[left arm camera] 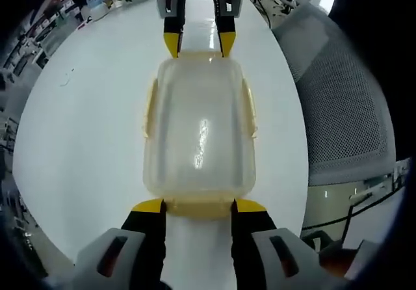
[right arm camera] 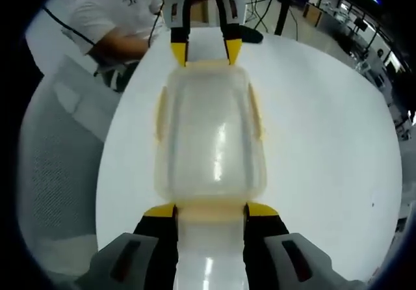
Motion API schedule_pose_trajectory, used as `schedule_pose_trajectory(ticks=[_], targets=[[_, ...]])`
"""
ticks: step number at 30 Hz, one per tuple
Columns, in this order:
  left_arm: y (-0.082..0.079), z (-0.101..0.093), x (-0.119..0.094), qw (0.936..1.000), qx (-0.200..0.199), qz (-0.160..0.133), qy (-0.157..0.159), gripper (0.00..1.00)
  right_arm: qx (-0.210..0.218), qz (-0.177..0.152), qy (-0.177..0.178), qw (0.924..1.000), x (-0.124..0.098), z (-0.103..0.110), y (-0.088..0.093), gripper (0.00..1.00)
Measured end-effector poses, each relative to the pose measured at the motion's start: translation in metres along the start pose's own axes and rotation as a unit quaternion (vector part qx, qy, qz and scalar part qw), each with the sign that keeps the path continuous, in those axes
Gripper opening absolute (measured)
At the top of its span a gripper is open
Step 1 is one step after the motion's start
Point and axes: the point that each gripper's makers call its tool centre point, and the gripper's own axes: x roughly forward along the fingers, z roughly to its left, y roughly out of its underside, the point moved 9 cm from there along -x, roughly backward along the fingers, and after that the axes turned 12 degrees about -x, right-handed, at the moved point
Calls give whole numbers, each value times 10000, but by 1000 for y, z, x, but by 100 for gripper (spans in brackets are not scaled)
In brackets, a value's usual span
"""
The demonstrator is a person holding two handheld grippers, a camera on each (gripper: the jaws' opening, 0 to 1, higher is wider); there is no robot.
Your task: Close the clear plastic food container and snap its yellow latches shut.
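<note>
The clear plastic container [left arm camera: 198, 127] lies on the white table with its lid on, and yellow latches [left arm camera: 249, 108] run along its long sides. My left gripper [left arm camera: 199, 207] stands open at the container's near end, its yellow tips on either side of the end latch [left arm camera: 198, 210]. My right gripper [left arm camera: 198, 43] is open at the far end in the same way. In the right gripper view the container [right arm camera: 211, 134] lies lengthwise, with the right gripper [right arm camera: 210, 210] straddling the near end latch [right arm camera: 209, 213] and the left gripper [right arm camera: 203, 51] at the opposite end.
The round white table [left arm camera: 84, 127] has bare surface on both sides of the container. A grey mesh chair [left arm camera: 344, 108] stands at the table's edge, also seen as the grey chair [right arm camera: 58, 147]. A person in a white shirt [right arm camera: 117, 17] sits beyond. Desks and clutter lie farther off.
</note>
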Motion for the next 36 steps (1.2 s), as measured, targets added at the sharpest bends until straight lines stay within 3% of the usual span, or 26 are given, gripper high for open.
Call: schedule_pose_trajectory(ticks=[11, 24, 36], targets=[[-14, 5, -16, 10000, -71, -66, -13, 38, -143, 75, 110, 9998, -23, -6, 1, 37], [-28, 6, -28, 9999, 101, -24, -55, 38, 33, 2, 107, 9999, -46, -5, 2, 37], [-35, 9, -34, 9997, 192, -26, -154, 38, 103, 3, 167, 9998, -54, -6, 4, 37]])
